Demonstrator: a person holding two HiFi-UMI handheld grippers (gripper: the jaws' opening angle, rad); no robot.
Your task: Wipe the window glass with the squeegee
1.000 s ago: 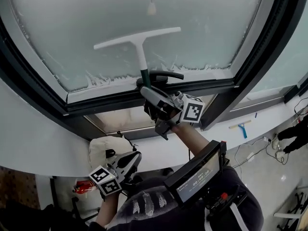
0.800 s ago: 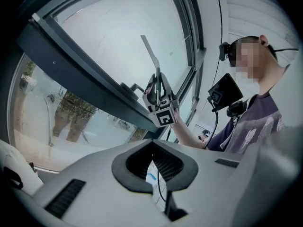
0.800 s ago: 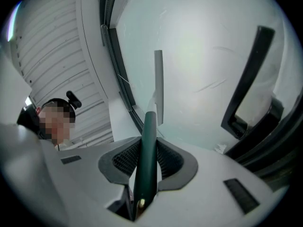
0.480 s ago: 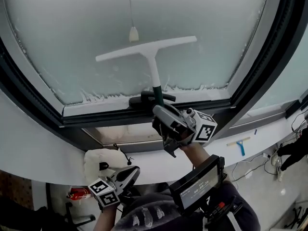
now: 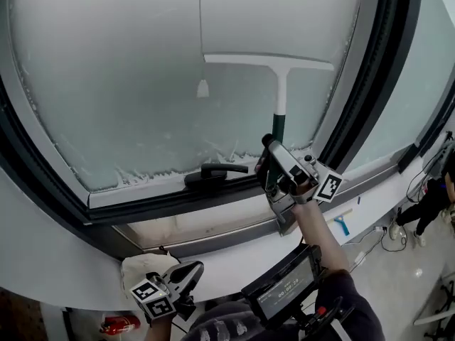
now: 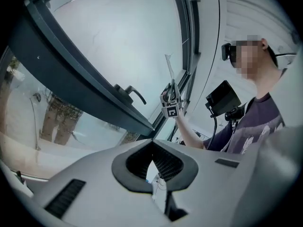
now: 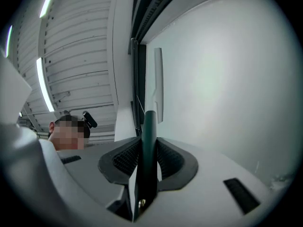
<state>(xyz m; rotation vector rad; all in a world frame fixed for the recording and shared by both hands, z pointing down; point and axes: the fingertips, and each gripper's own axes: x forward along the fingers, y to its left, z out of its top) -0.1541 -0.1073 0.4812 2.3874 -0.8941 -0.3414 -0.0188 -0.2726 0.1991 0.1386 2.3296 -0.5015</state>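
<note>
squeegee (image 5: 281,84) blade lies against the window glass (image 5: 121,69) near its right frame (image 5: 355,98), green handle clamped in the jaws of the right gripper (image 5: 274,163). left gripper (image 5: 188,270) hangs low, jaws together, empty. uneven pressure could lift one blade end and leave streaks.

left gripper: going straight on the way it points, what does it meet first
Likely the dark window frame's lower bar, near its black lever handle; depth is unclear, so possibly the frosted glass just above.

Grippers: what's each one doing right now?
Left gripper: shut, empty.
Right gripper: shut on the white T-shaped squeegee, by its dark green handle.
</note>
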